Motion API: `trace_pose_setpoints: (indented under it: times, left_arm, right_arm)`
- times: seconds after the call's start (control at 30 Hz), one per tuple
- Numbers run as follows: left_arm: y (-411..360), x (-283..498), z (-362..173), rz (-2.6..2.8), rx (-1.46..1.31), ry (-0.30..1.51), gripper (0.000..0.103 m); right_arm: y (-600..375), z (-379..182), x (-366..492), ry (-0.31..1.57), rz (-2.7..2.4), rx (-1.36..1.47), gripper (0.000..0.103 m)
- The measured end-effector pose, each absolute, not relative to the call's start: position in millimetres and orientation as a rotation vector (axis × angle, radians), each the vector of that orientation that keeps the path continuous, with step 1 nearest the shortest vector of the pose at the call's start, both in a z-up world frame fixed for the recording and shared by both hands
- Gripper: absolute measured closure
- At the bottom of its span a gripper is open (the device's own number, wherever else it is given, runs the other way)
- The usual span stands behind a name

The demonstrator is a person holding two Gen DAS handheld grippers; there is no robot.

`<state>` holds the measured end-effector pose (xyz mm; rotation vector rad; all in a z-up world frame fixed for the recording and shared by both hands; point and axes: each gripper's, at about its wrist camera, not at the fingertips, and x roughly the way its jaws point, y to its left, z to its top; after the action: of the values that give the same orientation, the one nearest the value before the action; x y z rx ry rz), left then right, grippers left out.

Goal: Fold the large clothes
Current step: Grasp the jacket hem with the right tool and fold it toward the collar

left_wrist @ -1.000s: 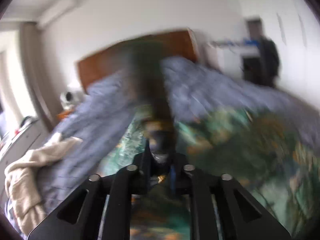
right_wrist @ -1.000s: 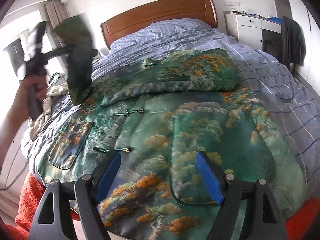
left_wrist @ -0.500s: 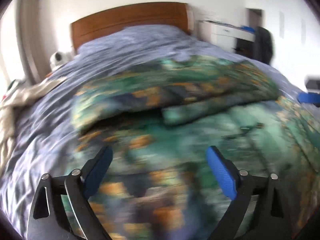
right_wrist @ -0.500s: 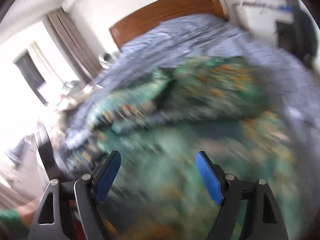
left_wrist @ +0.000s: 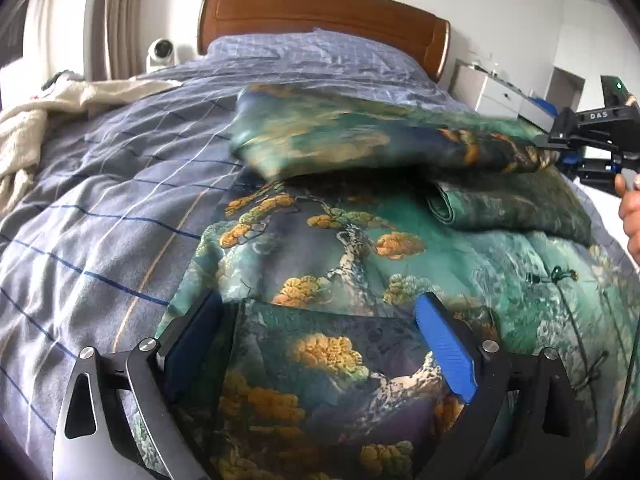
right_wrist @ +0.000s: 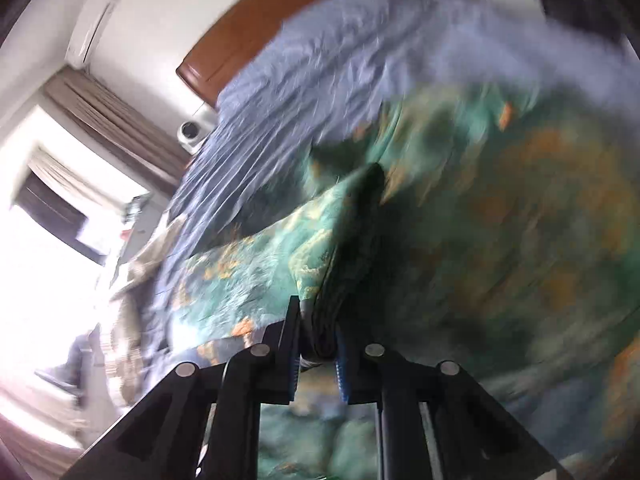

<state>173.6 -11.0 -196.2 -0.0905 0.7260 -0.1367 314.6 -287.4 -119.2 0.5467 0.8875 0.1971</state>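
Bedroom with a wooden headboard at 12 o'clock and a blue checked duvet covering the bed; a cream blanket is bunched at 9 o'clock and a small white camera stands by the curtain. Spread over the duvet lies the task's garment, a large padded jacket in glossy green fabric printed with pine trees and orange foliage, its patch pocket toward 6 o'clock.

The left gripper hangs over that pocket with its blue pads spread wide, holding nothing. At 3 o'clock the right gripper is pinching the end of a sleeve, which is lifted clear and stretched across the upper body; its own view, though blurred, shows the pads pressed together on a bunched edge of fabric.

The jacket looks soft, thick and fairly light, and its sheen suggests it will slide over itself, so folded layers may creep. Thin single layers could slip from the pads; hems, cuffs and seamed edges, gathered into a thicker bunch, seem the safer places to grip.
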Motion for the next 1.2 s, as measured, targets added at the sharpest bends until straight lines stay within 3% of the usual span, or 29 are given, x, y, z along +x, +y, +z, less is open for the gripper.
trace_pose_setpoints:
  times: [0.07, 0.13, 0.3, 0.37, 0.5, 0.6, 0.7, 0.77, 0.9, 1.07, 1.2]
  left_arm:
    - [-13.8, 175.7, -195.2, -0.122, -0.079, 0.737, 0.005]
    - [-12.3, 177.5, -191.0, -0.113, -0.078, 0.755, 0.006]
    - [1.1, 174.2, -140.7, -0.146, -0.167, 0.703, 0.006]
    - [1.0, 189.5, -118.1, -0.168, -0.184, 0.668, 0.006]
    - [-14.6, 249.4, -99.7, -0.190, -0.182, 0.660, 0.006]
    - [-22.2, 295.3, -120.9, -0.166, -0.192, 0.730, 0.022]
    - [-28.0, 325.6, -179.1, -0.129, -0.153, 0.877, 0.032]
    - [-32.5, 322.6, -206.5, -0.121, -0.104, 0.869, 0.032]
    - [-36.9, 318.6, -201.2, -0.112, -0.081, 0.867, 0.031]
    - [-47.3, 312.6, -157.8, -0.111, -0.047, 0.840, 0.030]
    - [-43.8, 349.0, -124.0, -0.136, -0.137, 0.771, 0.021]
  right_arm:
    - [-292.9, -130.3, 319.7, 0.938, 0.127, 0.501, 0.077]
    - [-292.7, -160.0, 329.3, 1.079, 0.096, 0.470, 0.046]
    - [-285.0, -130.9, 306.1, 0.934, 0.079, 0.319, 0.044]
    - [-275.6, -99.3, 294.5, 0.798, 0.090, 0.235, 0.044]
    - [-245.2, -80.3, 314.9, 0.759, 0.236, 0.094, 0.044]
    - [-227.6, -110.0, 344.3, 0.837, 0.294, 0.036, 0.044]
    - [-228.6, -167.8, 363.4, 0.990, 0.281, 0.072, 0.045]
    - [-235.3, -184.2, 359.5, 0.952, 0.293, 0.123, 0.045]
    - [-231.0, -186.9, 355.6, 0.917, 0.284, 0.102, 0.045]
    - [-240.9, -194.5, 352.2, 0.890, 0.307, 0.147, 0.045]
    - [-244.8, -198.7, 349.9, 0.875, 0.316, 0.169, 0.045]
